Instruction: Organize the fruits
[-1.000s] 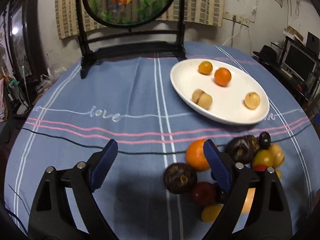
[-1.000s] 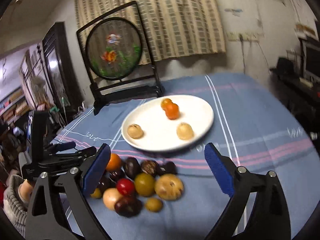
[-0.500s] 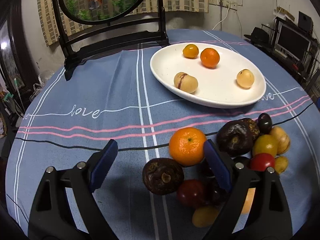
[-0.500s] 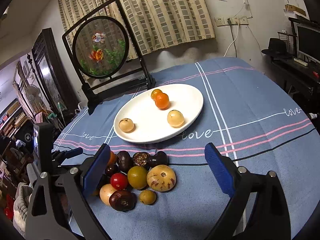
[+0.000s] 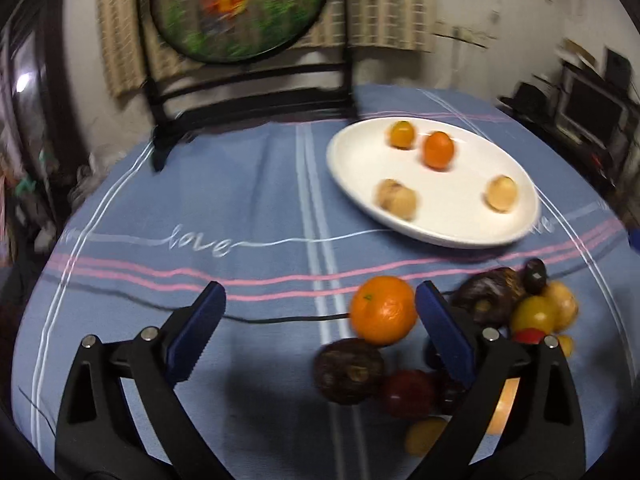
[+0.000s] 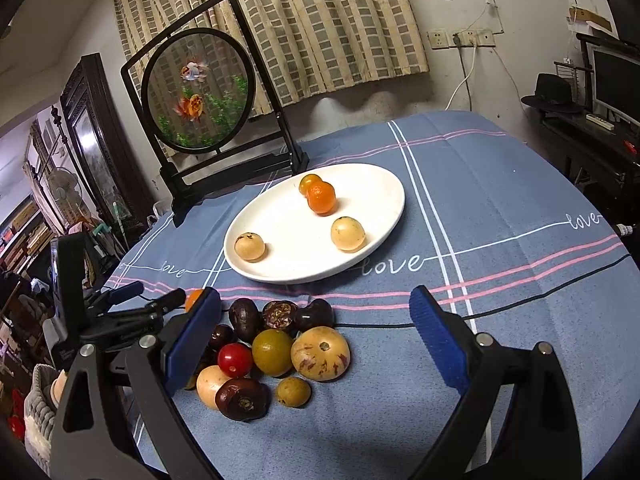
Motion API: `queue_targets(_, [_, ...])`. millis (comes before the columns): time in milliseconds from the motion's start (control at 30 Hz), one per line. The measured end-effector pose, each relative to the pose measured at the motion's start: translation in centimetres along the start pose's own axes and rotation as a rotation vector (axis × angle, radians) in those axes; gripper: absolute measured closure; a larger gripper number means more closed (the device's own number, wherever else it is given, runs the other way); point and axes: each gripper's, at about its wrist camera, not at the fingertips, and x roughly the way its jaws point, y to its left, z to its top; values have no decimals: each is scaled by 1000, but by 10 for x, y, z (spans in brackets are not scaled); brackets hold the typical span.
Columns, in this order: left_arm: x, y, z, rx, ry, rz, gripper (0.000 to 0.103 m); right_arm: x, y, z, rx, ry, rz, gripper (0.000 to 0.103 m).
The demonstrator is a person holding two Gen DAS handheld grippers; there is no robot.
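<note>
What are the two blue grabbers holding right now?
Nothing. The left gripper has just been opening; the big orange sits between its fingers, untouched. The right gripper is open over the fruit pile.

"love" on the tablecloth (image 6: 500, 200)

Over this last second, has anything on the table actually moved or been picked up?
Nothing was picked up. The left tool has just been opening its jaws wider, with nothing gripped; the big orange sits by its right-hand pad. The right tool hangs open over the fruit pile. The four fruits on the white plate stayed put.
</note>
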Motion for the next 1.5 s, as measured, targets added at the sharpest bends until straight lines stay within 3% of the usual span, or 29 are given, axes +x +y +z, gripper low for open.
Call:
queue_targets(67, [6,-11,-3,54,10,23,6,0,-1,0,1,2,-3,8])
queue_targets(400, [26,-19,-4,42,97,-134,28,3,1,0,0,15,-8,8])
queue_targets(633, [32,-18,-4,7,130,-226,57,8,-1,-1,-3,38,-27,8])
queue_targets(833, [31,-18,-6,-1,126,-206,58,18,-7,-9,13,98,-52,8])
queue_targets(967, [25,-7,-3,-32,106,-154,58,17,-17,-27,40,160,-36,8])
queue_targets(1167, [18,-2,0,-55,86,-157,58,31,-13,-38,6,228,-30,35])
queue_targets(1500, [19,-6,-2,-49,97,-168,58,57,-8,-36,-1,279,0,40])
